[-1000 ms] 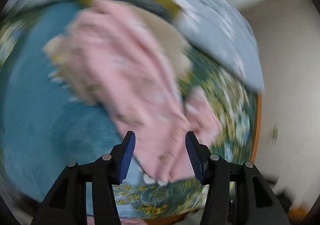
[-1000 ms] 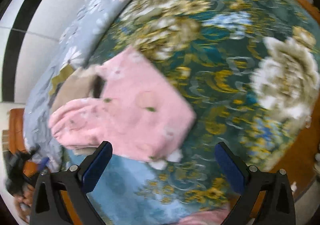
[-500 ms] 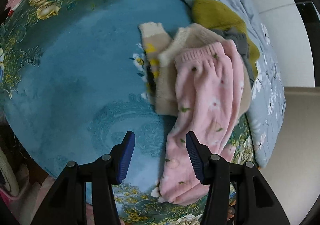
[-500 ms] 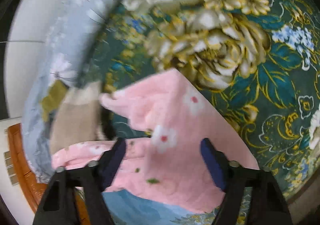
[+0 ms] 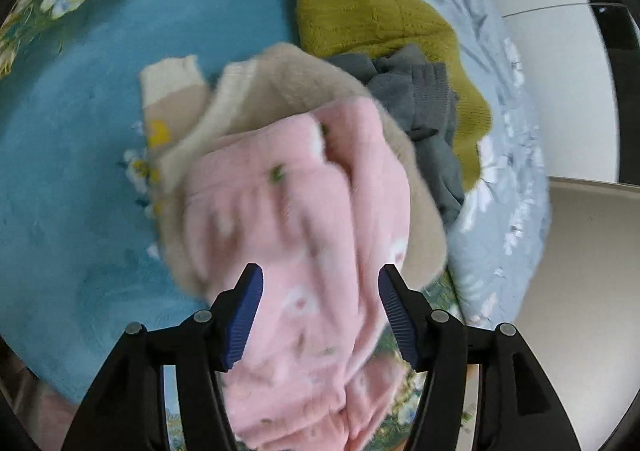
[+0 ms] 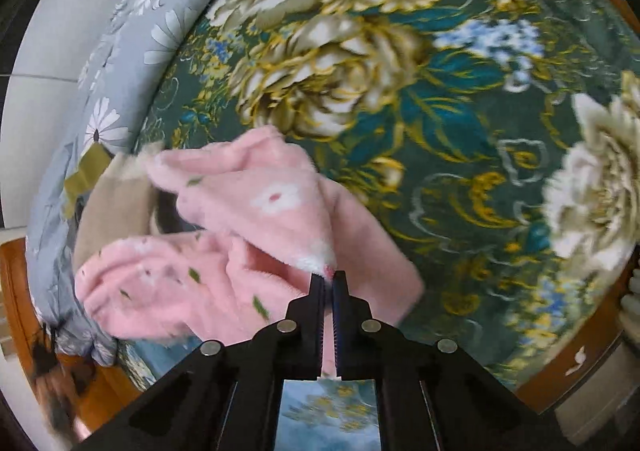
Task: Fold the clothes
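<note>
A floral bedspread point(image 6: 460, 99) is covering the bed, with a plain teal patch point(image 5: 80, 139) showing in the left wrist view and a grey daisy-print quilt point(image 6: 132, 35) bunched along the wall side. The pink fleece garment point(image 5: 304, 235) is lying on a small heap: a beige sweater point(image 5: 280, 79) under it, grey point(image 5: 424, 103) and mustard point(image 5: 372, 15) knits beyond.

The right gripper point(image 6: 329, 283) is clenching a white-edged corner of the pink garment point(image 6: 256, 211), its jaws pressed together on the cloth, and that corner is standing tented above the rest. The left gripper point(image 5: 320, 311) is hanging released, jaws spread, with the fleece passing between and beneath them; whether the pads are touching it is unclear through the blur.

The garment's long axis is running straight away from the left gripper, toward the heap. Judging by this, the left one is the nearer to the free end, so a pinch there, opposite the right's corner, looks like the way to stretch the piece flat for folding.
</note>
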Motion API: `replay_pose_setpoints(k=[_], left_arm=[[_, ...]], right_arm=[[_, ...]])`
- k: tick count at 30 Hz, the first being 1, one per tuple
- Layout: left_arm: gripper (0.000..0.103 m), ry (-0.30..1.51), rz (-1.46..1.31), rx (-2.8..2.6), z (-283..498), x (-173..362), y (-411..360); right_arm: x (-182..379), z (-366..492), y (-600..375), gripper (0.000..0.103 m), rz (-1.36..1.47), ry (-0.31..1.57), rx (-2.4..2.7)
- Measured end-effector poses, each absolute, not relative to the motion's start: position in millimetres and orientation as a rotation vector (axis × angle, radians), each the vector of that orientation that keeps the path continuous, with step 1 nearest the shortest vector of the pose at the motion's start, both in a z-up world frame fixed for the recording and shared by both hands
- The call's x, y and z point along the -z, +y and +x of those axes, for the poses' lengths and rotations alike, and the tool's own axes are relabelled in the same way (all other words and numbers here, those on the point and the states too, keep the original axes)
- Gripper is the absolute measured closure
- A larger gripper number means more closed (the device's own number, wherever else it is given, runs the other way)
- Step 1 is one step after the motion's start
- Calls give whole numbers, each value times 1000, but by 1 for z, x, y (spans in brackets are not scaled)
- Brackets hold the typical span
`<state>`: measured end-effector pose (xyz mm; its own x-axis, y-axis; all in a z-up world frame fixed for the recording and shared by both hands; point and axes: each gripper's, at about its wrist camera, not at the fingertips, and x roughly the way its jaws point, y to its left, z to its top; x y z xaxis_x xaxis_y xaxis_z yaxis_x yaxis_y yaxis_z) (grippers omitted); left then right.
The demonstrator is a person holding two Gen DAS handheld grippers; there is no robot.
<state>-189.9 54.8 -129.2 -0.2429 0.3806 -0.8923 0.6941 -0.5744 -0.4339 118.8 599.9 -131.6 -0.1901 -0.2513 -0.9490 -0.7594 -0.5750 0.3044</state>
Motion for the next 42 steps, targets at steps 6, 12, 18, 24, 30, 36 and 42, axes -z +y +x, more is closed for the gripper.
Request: replay_pose_setpoints(k=[6,12,18,24,30,36,42], left_arm=[[66,1057,1813,1881,-209,151,67],[97,979,1801,1909,-181,159,51],[98,1048,1747,1992,-137,152,14],[99,1242,1604,1929,-73,138,-26],[100,1267,1539,1885,-68,107,-58],[101,1341,1345,2250,-92,-8,-76],[100,1300,1161,2559,-19,-78,-96]], right_arm=[[123,153,600,99,-1626,1263,-1764],[119,160,595,99,-1607,1301,-1740],[107,170,599,99,-1579,1316,-1749],[94,202,589,99,-1530,1422,-1715],[80,184,603,100,-1451,1491,-1759],[-16,110,632,100,-1227,1482,-2098],[-101,144,609,100,-1027,1299,-2458]])
